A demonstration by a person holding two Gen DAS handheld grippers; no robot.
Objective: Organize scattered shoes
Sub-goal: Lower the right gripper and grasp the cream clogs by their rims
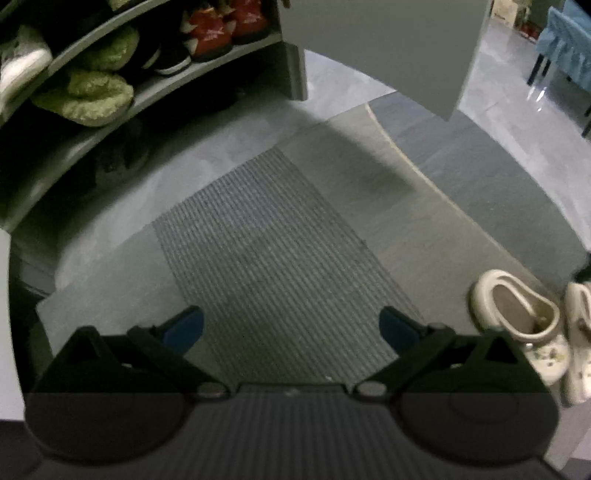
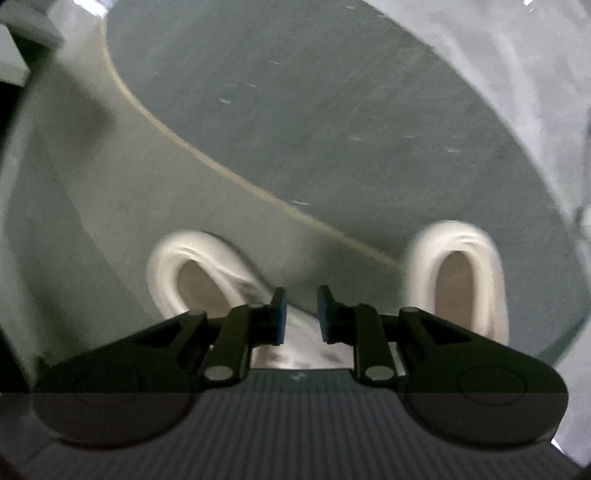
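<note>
Two white clogs lie side by side on the floor, heel openings facing away from the right wrist camera. They are the left clog (image 2: 192, 273) and the right clog (image 2: 458, 280), also visible as the left clog (image 1: 517, 325) and the right clog (image 1: 578, 339) at the left wrist view's right edge. My right gripper (image 2: 303, 317) hovers over the left clog's front, its blue pads a narrow gap apart. The blurred white upper shows between them, and nothing looks clamped. My left gripper (image 1: 291, 328) is open wide and empty over a ribbed grey mat (image 1: 266, 236).
A grey shoe rack (image 1: 155, 88) stands at the upper left, holding green slippers (image 1: 88, 96), red shoes (image 1: 221, 26) and a black-and-white sneaker (image 1: 170, 59). An open cabinet door (image 1: 388, 44) hangs above the mat. A blue-covered chair (image 1: 565, 48) stands far right.
</note>
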